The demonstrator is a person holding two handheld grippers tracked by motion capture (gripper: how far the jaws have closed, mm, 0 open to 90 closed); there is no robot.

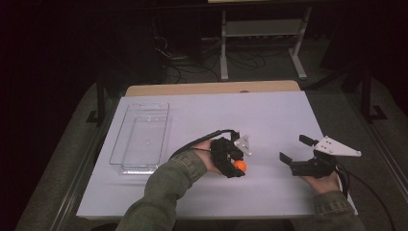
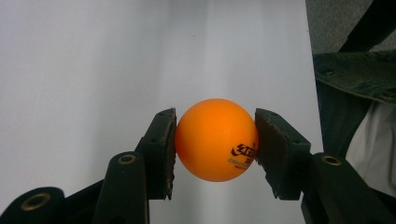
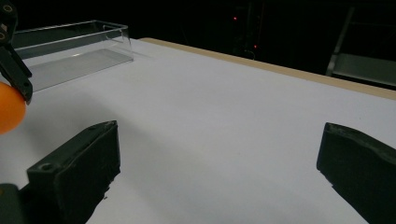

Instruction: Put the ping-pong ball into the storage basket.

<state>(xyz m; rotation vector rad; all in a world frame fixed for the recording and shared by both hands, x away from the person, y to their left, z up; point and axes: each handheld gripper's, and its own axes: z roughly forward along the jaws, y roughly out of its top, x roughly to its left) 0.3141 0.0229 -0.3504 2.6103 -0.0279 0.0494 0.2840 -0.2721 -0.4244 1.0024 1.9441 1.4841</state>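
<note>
An orange table-tennis ball (image 2: pixel 215 139) with dark print sits squeezed between the two black pads of my left gripper (image 2: pixel 215 144), held just above the white table. In the high view that left gripper (image 1: pixel 236 166) hangs near the middle of the table with the ball (image 1: pixel 240 165) at its tip. My right gripper (image 1: pixel 294 148) rests farther right, jaws wide apart and empty. The right gripper view shows my right gripper (image 3: pixel 219 158) over bare table and the ball (image 3: pixel 10 108) at the left edge.
A clear plastic tray (image 1: pixel 140 137) stands empty at the table's left, also seen as the tray (image 3: pixel 70 44) in the right gripper view. The white table sheet (image 1: pixel 269 115) ends at a wooden back edge. A metal stand (image 1: pixel 262 33) and cables lie beyond.
</note>
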